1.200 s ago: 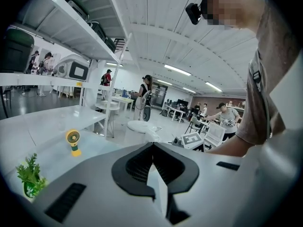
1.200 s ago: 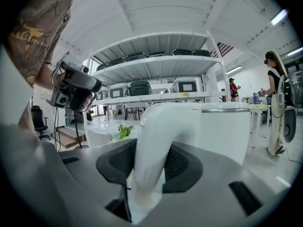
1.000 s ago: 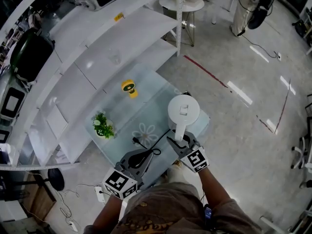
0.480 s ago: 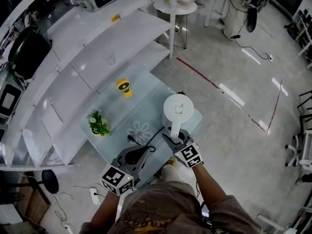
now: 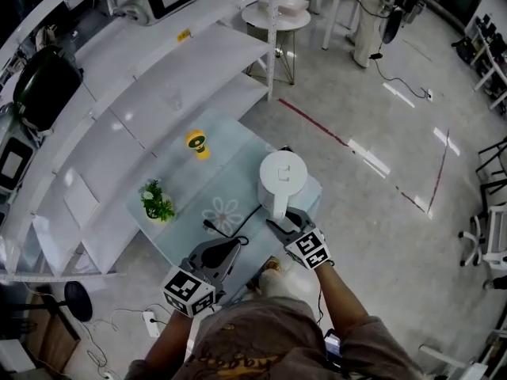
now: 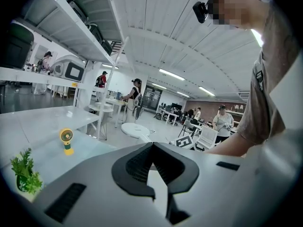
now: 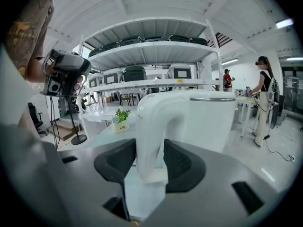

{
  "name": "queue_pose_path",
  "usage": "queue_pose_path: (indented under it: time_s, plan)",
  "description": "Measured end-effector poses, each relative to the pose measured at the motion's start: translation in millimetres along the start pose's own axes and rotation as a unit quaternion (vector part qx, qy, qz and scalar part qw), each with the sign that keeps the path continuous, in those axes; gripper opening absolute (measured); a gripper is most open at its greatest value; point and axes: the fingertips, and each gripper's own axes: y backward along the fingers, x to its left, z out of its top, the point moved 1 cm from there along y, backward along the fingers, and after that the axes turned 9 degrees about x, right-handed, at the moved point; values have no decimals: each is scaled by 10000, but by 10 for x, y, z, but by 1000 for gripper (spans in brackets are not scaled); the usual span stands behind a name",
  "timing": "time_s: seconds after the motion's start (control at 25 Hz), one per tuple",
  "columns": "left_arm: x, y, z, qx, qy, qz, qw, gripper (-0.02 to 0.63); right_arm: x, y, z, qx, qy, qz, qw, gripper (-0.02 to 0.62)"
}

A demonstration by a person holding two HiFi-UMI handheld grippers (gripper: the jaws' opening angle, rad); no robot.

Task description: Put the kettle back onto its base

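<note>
since a second ago my right gripper [image 5: 283, 222] has loosened; its jaws are opening around the handle [image 7: 150, 126]. the kettle [image 5: 281, 172] stands on the glass table [image 5: 198, 188], seemingly on its hidden base. my left gripper [image 5: 224, 252] is closed and empty. only backing away remains, i judge.

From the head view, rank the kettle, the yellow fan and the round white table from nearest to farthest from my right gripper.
1. Kettle: at the right gripper, with its handle between the opening jaws.
2. Yellow fan: farther off, up and to the left.
3. Round white table: farthest, near the top edge.
</note>
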Motion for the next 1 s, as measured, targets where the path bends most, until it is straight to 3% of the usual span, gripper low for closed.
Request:
queue_pose_path:
  time_s: [0.28,0.56,1.0]
  plan:
    - [-56,0,-32,30,-79,-115,9999,21,-95,372,31,-125,-137,-433,9989,193]
    - [-133,-73,122,-117,-244,-271,9993,21,-211,1030,363,-545,-257,-1048,9927,166]
    - [-316,-117,373,-462,-434,-434,9970,21,-50,2027,675,-1208,-604,-1510,9793,126]
